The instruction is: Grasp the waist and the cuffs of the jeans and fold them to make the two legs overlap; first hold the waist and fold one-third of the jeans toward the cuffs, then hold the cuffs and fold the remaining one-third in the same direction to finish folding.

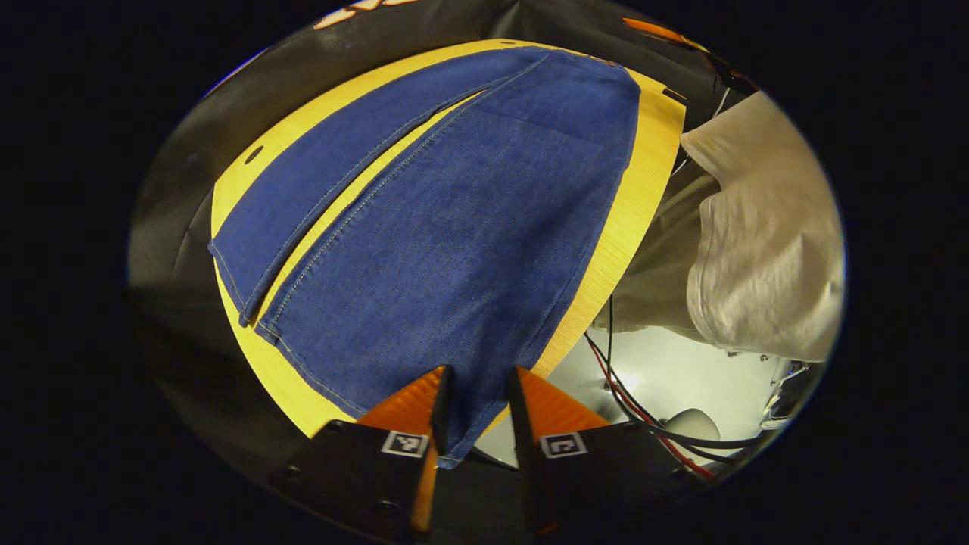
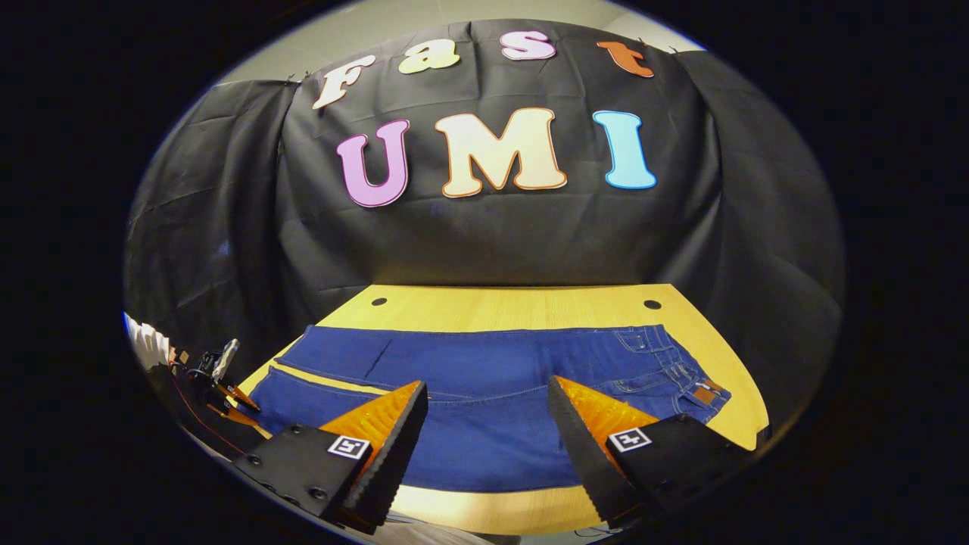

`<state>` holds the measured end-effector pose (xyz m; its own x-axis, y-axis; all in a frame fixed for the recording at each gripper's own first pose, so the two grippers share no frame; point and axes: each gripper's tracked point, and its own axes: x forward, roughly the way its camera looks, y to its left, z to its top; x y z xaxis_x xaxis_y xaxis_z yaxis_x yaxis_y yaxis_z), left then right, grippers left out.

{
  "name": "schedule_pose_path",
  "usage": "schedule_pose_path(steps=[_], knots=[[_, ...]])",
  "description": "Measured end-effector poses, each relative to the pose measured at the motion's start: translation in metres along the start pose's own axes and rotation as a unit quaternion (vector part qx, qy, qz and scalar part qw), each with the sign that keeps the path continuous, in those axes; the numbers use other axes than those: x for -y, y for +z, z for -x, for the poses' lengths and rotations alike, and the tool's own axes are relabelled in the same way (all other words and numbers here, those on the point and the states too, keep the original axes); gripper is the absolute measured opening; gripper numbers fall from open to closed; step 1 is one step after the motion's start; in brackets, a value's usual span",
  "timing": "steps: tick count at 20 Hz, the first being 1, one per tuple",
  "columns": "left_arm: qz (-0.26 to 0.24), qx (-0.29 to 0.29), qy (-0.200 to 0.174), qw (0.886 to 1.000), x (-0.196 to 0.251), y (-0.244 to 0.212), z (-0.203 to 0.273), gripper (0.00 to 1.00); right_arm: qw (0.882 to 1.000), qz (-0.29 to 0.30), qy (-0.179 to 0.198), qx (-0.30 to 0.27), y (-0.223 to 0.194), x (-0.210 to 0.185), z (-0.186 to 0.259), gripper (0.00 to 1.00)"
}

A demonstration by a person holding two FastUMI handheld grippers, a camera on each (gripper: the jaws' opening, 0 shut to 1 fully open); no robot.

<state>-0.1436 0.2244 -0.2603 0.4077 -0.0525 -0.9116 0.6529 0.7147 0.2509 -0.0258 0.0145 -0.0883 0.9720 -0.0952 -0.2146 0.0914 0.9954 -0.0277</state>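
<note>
Blue jeans [image 1: 454,227] lie flat on the yellow wooden table [image 1: 643,204], legs side by side with a narrow gap. The waist [image 1: 606,83] is at the far end in the left gripper view. My left gripper [image 1: 478,386] is at the near leg's cuff [image 1: 462,431]. Its fingers are partly closed, a gap still shows, and the cuff corner lies between them. In the right gripper view the jeans [image 2: 484,424] run across the table [image 2: 515,306], waist [image 2: 681,371] to the right. My right gripper [image 2: 486,393] hovers open over the near leg, holding nothing. The left gripper [image 2: 227,390] shows small at the far left.
A person in a white shirt [image 1: 757,227] stands at the table's long side. Black and red cables [image 1: 643,409] hang off the table's edge over a pale floor. Black cloth walls the table's back and sides. Bare wood borders the jeans along the back [image 2: 424,310].
</note>
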Motion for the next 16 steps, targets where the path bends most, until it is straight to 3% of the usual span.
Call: schedule_pose_path(steps=[3,4,9,16], knots=[[0.001,-0.010,0.002,1.000,-0.001,0.001,-0.001,0.08,1.000,-0.002,0.005,-0.003,-0.001,0.002,-0.002,0.98],[0.008,-0.016,-0.001,1.000,-0.001,0.001,-0.001,0.05,1.000,-0.004,0.008,-0.005,-0.002,0.002,-0.002,0.98],[0.067,-0.051,-0.030,0.996,0.000,0.003,0.000,0.00,0.999,-0.001,0.046,-0.021,-0.013,-0.009,-0.010,0.98],[0.070,-0.064,-0.032,0.995,-0.005,0.002,-0.002,0.00,0.987,0.014,0.102,-0.119,-0.071,0.009,-0.027,0.98]])
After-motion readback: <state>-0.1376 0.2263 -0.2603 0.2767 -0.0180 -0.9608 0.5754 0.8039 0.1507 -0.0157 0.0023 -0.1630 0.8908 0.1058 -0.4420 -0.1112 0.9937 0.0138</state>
